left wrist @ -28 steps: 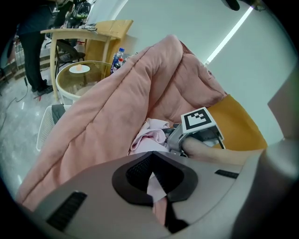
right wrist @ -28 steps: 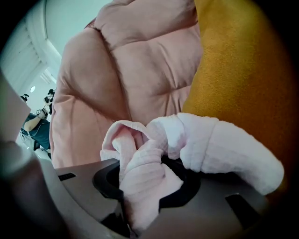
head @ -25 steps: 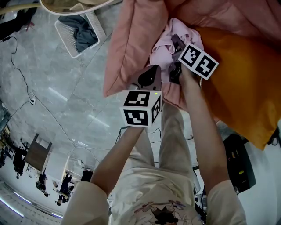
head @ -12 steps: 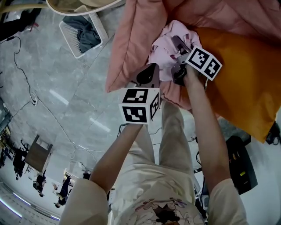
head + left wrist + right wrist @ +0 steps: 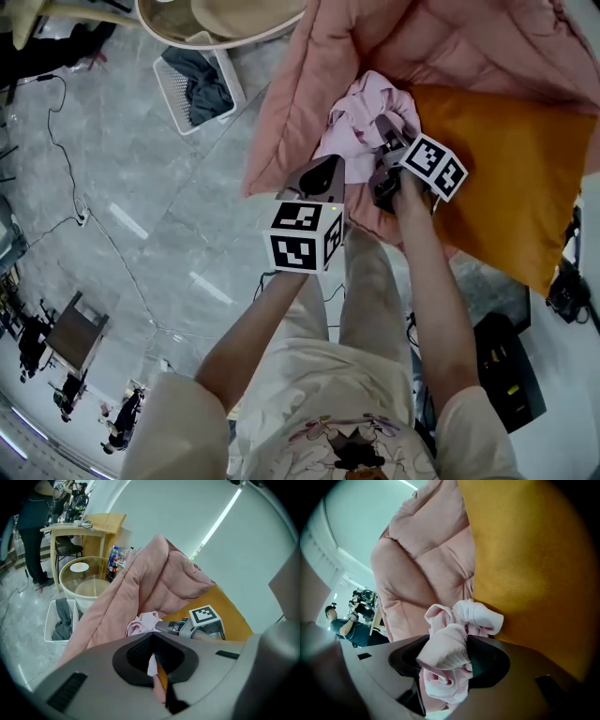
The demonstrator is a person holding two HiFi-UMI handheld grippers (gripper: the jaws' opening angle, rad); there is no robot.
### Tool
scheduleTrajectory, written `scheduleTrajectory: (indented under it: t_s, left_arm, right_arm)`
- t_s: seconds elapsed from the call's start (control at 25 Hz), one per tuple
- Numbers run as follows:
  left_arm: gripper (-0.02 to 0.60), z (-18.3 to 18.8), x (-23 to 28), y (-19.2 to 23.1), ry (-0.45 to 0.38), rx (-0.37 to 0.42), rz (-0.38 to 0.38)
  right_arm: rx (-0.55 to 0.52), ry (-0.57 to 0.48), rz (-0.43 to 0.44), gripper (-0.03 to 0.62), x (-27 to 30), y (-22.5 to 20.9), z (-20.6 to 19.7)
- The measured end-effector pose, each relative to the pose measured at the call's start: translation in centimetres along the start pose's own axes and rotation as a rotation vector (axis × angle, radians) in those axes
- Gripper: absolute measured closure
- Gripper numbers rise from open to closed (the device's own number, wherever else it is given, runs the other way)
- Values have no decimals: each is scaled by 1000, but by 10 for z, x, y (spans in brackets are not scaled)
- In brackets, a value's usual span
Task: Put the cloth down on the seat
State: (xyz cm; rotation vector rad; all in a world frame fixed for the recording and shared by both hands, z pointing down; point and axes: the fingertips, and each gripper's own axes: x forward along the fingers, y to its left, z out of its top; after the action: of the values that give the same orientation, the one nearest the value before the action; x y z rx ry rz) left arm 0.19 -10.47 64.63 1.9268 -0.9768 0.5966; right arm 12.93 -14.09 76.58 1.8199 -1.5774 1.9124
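The light pink cloth (image 5: 361, 117) lies bunched on the seat, where the pink quilt (image 5: 309, 84) meets the orange cushion (image 5: 506, 187). My right gripper (image 5: 384, 131) is at the cloth's near side. Its jaws have just been opening and stand wide. In the right gripper view (image 5: 445, 660) a fold of the cloth (image 5: 480, 616) sits loosely between the jaws, with dark gaps on both sides. My left gripper (image 5: 323, 173) hangs just short of the quilt's edge, jaws together with only a thin slit (image 5: 154, 660). The right gripper (image 5: 168, 626) also shows in the left gripper view.
A white basket (image 5: 197, 84) of dark clothes stands on the grey floor beside a round glass table (image 5: 225, 19). A black box (image 5: 506, 366) and cables lie at the right. In the left gripper view, bottles (image 5: 112, 564) and a wooden table (image 5: 75, 527) with a person stand behind.
The right jaws have spread apart around the cloth. Both grippers have drawn back a little from the seat, while the cloth stays bunched on it.
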Motion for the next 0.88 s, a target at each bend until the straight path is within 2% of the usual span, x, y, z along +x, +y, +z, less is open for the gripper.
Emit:
scheduleTrajectory:
  t_s: [0.72,0.88]
  left_arm:
    - [577,24,-77,-30,-57,26,22]
    - [577,32,-94,-37,-79,37,25]
  right_arm:
    - [39,3,14,342,-79,21,-14]
    - [22,-4,57,342,-96,37,-10]
